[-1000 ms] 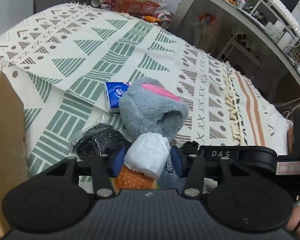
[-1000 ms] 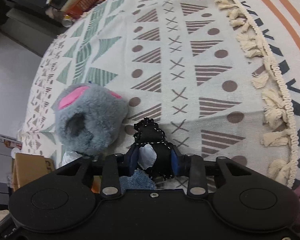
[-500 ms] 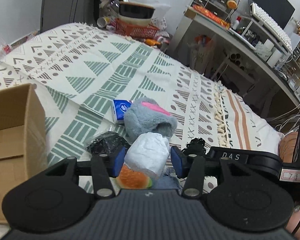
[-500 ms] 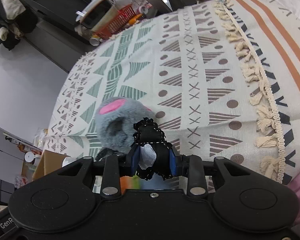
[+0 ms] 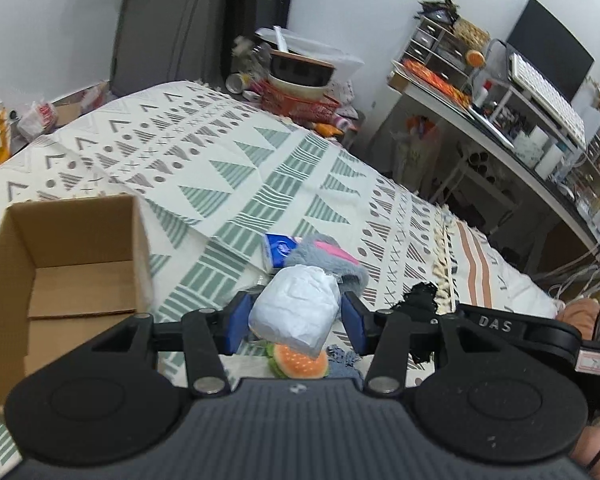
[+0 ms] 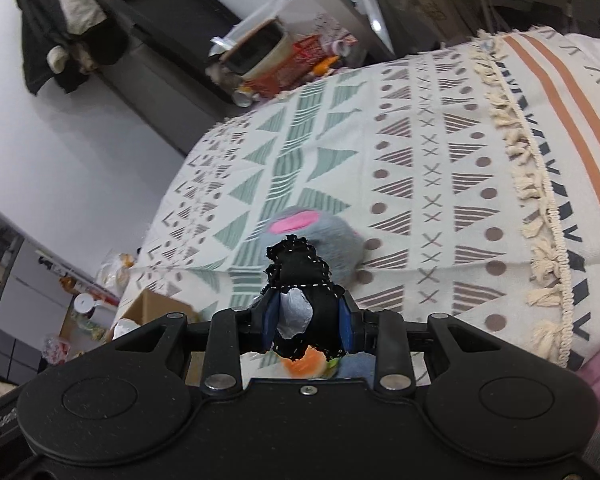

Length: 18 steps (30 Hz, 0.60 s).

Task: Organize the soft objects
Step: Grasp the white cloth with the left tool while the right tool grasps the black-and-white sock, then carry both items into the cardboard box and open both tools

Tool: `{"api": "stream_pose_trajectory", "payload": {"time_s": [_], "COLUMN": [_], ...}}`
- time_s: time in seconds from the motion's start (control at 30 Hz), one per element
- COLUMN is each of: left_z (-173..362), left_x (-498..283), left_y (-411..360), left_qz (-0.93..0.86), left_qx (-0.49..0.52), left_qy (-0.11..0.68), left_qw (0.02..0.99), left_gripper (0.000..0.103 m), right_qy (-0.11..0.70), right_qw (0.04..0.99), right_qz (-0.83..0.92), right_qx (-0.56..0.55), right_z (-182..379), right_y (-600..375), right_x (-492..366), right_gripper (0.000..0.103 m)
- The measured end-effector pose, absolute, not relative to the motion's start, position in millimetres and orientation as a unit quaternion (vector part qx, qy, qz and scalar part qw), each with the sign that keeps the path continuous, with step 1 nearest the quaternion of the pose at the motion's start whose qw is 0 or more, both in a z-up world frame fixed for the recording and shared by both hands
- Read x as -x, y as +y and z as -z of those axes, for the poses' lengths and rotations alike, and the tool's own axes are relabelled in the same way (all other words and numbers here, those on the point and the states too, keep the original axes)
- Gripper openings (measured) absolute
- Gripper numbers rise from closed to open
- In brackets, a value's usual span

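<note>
Now both my grippers have risen off the bed, so the box (image 5: pixel 72 264) has come into view at my left, open and ready. My left gripper (image 5: pixel 296 316) clamps the white bundle (image 5: pixel 294 312); my right gripper (image 6: pixel 304 318) pinches the black cloth (image 6: pixel 300 276), possibly wrapping something pale.

Bedspread (image 5: pixel 228 168): we see cream cloth with green and brown triangles, dots and crosses — a tasselled fringe (image 6: pixel 540 184) runs beside orange stripes.
Desk (image 5: pixel 480 120): we see it past the bed, cluttered, with a keyboard (image 5: pixel 548 88) and dark monitor (image 5: pixel 548 56).
Red basket (image 5: pixel 300 102): beyond the bed's far edge, bowls (image 5: pixel 300 74) stacked on it.
Dark clothes (image 6: pixel 64 12): hanging on the wall.
</note>
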<state>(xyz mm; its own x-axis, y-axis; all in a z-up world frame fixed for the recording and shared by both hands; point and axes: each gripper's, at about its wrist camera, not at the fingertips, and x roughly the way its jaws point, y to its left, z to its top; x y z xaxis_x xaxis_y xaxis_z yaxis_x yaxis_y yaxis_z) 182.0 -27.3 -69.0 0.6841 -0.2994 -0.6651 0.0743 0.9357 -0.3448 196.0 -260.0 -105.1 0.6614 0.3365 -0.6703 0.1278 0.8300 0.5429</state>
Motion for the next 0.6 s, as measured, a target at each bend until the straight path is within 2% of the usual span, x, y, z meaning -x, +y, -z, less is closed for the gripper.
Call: {"api": "stream_pose_trajectory", "payload": {"time_s": [0.6], "left_z": [62.8], "left_x": [-163.2], "left_y": [49.3], "left_qz": [0.004], "left_qx": [0.202], "left_qy": [0.365], "left_qw": [0.909], "left_gripper": [0.049], "right_qy": [0.383], "right_qw": [0.881], "right_qz": [-0.155], "right_qx": [-0.232], "right_z": [54.3], "right_y": [-168.5], "right_x": [-190.6], "right_gripper": [0.031]}}
